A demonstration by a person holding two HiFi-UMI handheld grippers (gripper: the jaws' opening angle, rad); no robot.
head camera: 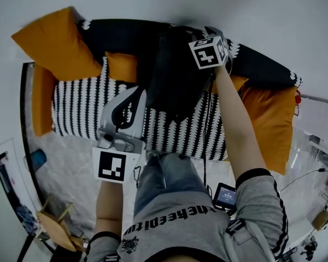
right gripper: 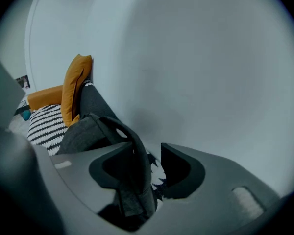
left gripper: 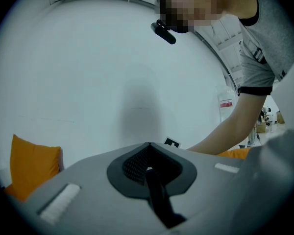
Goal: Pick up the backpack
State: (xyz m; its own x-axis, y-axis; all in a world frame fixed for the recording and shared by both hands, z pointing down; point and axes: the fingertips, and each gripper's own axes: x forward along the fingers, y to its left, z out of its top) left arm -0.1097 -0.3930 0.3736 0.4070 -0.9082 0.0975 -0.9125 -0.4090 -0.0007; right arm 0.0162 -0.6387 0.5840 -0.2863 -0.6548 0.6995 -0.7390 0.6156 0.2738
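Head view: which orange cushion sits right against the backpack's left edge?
The small orange cushion, wedged between the backpack and the big tilted cushion at top left. The rest lie farther left or on the backpack's right.

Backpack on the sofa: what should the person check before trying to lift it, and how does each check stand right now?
1. Strap of the backpack sits between the right gripper fingers: ok.
2. Fingers closed on that strap: not ok. They stand apart, with a gap on one side.
3. Left gripper out of the way: ok. It is shut, empty and pointing at the wall.
4. Nothing piled on the backpack: ok in the head view. It lies alone on the sofa.
5. Lower straps free of the cushions: cannot tell, they are hidden.
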